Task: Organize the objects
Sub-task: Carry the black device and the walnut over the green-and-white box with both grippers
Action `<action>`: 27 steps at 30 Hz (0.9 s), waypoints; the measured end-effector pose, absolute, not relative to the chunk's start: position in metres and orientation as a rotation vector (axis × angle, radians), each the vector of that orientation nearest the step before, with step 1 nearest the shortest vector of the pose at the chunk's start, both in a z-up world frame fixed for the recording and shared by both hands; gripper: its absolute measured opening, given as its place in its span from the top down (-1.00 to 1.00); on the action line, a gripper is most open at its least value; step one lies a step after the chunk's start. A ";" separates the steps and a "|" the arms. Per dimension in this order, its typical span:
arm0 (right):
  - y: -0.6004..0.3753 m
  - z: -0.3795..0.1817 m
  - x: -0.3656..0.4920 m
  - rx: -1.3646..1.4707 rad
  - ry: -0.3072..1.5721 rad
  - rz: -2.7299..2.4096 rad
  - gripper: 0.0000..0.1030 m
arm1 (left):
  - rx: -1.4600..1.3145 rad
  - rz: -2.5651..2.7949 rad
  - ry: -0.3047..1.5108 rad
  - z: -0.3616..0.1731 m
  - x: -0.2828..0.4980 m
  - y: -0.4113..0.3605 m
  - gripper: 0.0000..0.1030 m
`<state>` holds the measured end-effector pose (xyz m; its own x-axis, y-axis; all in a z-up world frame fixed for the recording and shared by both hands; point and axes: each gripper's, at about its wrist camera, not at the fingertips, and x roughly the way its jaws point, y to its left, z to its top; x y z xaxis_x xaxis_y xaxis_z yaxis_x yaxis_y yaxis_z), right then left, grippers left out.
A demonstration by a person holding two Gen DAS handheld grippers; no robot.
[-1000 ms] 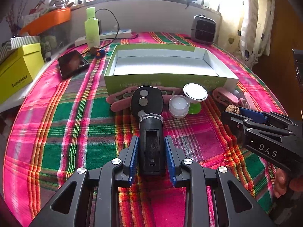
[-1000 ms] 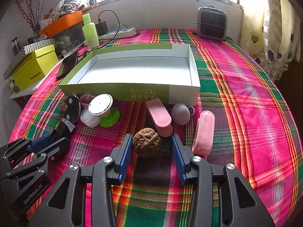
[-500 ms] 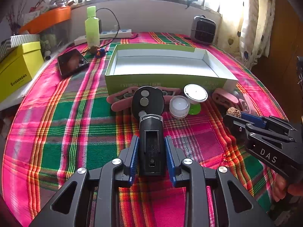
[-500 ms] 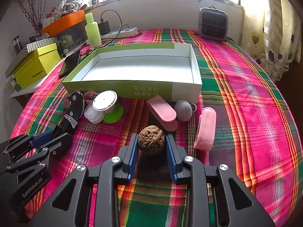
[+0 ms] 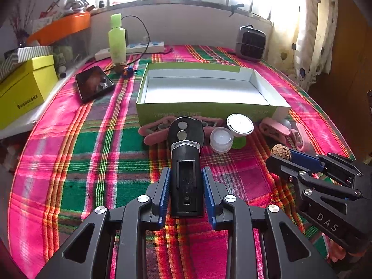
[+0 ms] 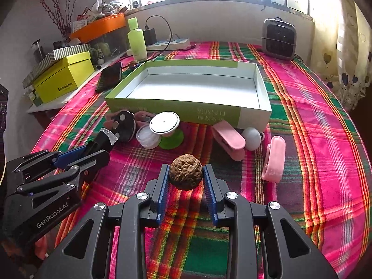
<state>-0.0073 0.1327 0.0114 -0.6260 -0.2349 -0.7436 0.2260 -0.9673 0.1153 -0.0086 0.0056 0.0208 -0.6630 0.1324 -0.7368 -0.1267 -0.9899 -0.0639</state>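
Now wrinkled round walnut in right gripper, boxy black tool in left gripper

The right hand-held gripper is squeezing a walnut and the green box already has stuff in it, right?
Not quite. The right hand-held gripper does squeeze the walnut, but the green box is empty. The right wrist view shows its bare white floor.

I count one open box at twelve o'clock, one walnut at six, one black tool, two pink clips at three, one phone and one green bottle at eleven.
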 end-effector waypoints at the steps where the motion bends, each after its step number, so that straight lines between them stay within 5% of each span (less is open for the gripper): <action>1: 0.132 0.013 -0.007 1.196 -0.016 -2.624 0.42 | -1.212 2.742 -0.014 0.023 -0.009 0.005 0.51; 27: 0.114 0.049 -0.085 1.117 0.018 -2.611 0.42 | -1.176 2.742 -0.065 0.061 -0.094 -0.013 0.51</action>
